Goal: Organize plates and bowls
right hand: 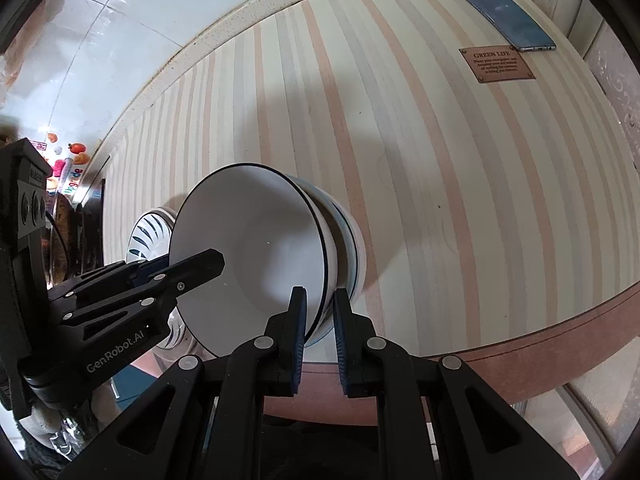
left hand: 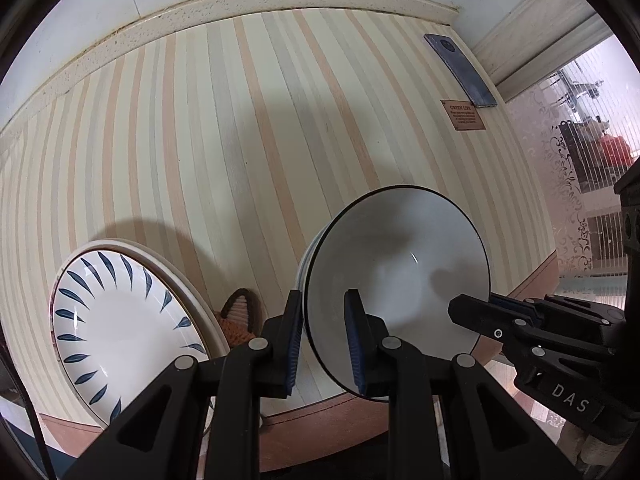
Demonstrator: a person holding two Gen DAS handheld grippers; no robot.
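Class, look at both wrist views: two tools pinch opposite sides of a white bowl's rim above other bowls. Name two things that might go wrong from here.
1. The left tool and right tool each pinch only the thin rim of the white bowl; uneven lowering may tilt it or let it slip.
2. The stack of bowls beneath sits near the table edge; a hard landing might chip it or nudge it off.
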